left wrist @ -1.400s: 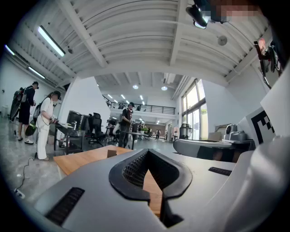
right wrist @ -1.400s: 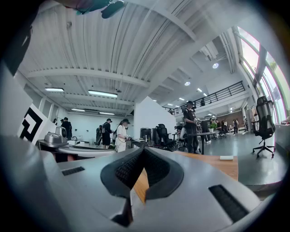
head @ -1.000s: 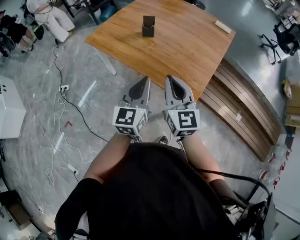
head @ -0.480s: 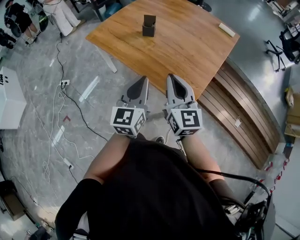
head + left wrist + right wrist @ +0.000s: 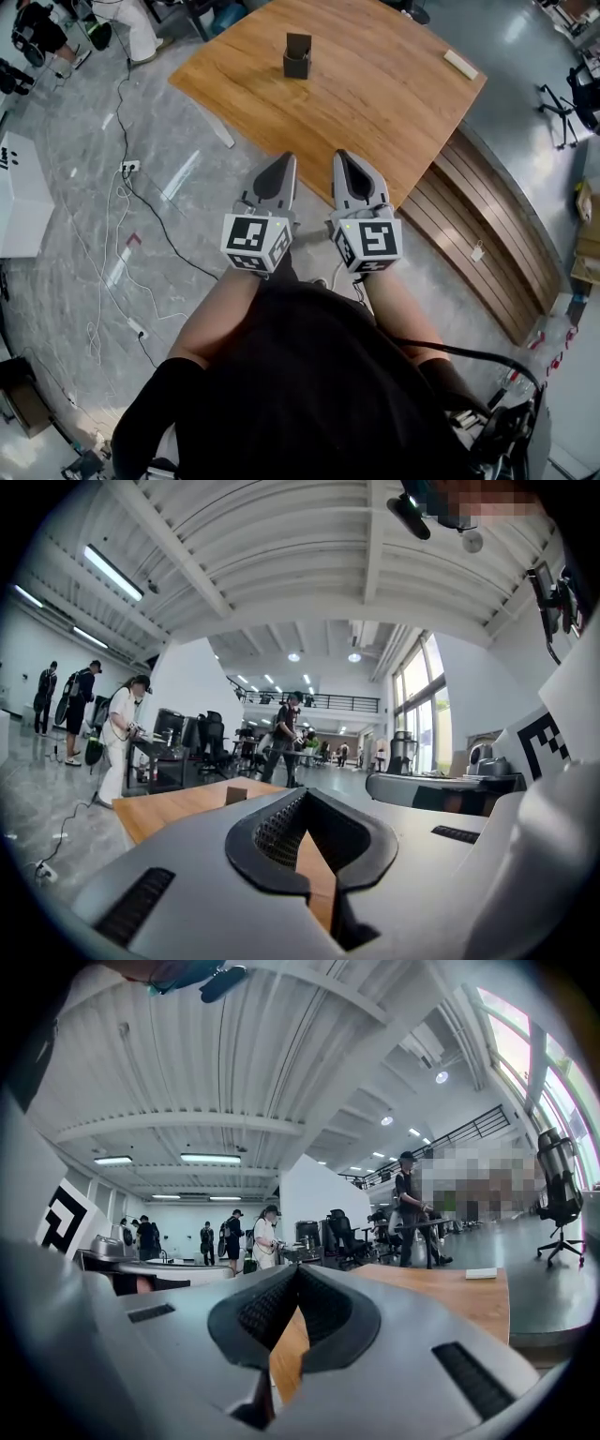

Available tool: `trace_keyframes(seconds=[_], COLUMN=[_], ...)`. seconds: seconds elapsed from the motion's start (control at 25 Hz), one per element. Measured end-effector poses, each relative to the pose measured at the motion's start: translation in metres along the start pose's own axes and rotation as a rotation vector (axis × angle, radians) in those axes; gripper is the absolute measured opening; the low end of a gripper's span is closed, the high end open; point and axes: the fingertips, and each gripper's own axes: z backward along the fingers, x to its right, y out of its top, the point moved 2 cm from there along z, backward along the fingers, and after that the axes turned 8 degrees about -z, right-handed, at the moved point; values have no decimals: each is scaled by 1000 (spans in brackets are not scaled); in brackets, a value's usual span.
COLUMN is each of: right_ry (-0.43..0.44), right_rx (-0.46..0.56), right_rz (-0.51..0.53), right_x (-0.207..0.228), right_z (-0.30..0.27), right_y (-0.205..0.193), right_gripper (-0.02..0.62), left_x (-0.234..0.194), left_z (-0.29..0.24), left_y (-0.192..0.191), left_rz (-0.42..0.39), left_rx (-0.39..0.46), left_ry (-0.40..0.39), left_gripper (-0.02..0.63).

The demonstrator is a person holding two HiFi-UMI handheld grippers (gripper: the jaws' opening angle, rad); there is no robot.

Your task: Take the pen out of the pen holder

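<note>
Head view: the person in a black top (image 5: 309,394) is holding both tools out in front, side by side, above the grey marble floor (image 5: 75,187) just short of the near edge of the square wooden table (image 5: 375,112). The grey left gripper (image 5: 281,169), with its marker cube at the back, is pointing at the table with its jaws drawn together at the tips. The grey right gripper (image 5: 349,161) is sitting just beside it, jaws likewise meeting at the tips. Both are gripping nothing.

In the left gripper view, the left gripper (image 5: 302,797) is showing only bare table wood through the narrow gap behind its closed tips, and the right gripper (image 5: 297,1271) is showing the same in its own view.

Well beyond both, the small dark square pen holder (image 5: 297,53) is standing upright on the table's far part. The pen itself is too small to make out. A flat white block (image 5: 459,64) is lying near the table's far right edge.
</note>
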Motion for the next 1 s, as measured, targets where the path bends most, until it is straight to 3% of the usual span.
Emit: trace_keyframes(seconds=[0.2, 0.64, 1.0], right_ry=[-27, -93, -158], right_rx=[-32, -91, -134], right_rz=[16, 2, -25], right_x=[22, 68, 95], right_z=[-55, -231, -338], right_y=[-12, -31, -42], right_gripper=[14, 14, 14], left_x=[-37, -152, -222], left_z=[-52, -199, -285], left_y=[-13, -42, -60], left_rz=[17, 32, 43], left_rx=[-13, -81, -127], left_ry=[-24, -98, -160], left_gripper=[1, 1, 1])
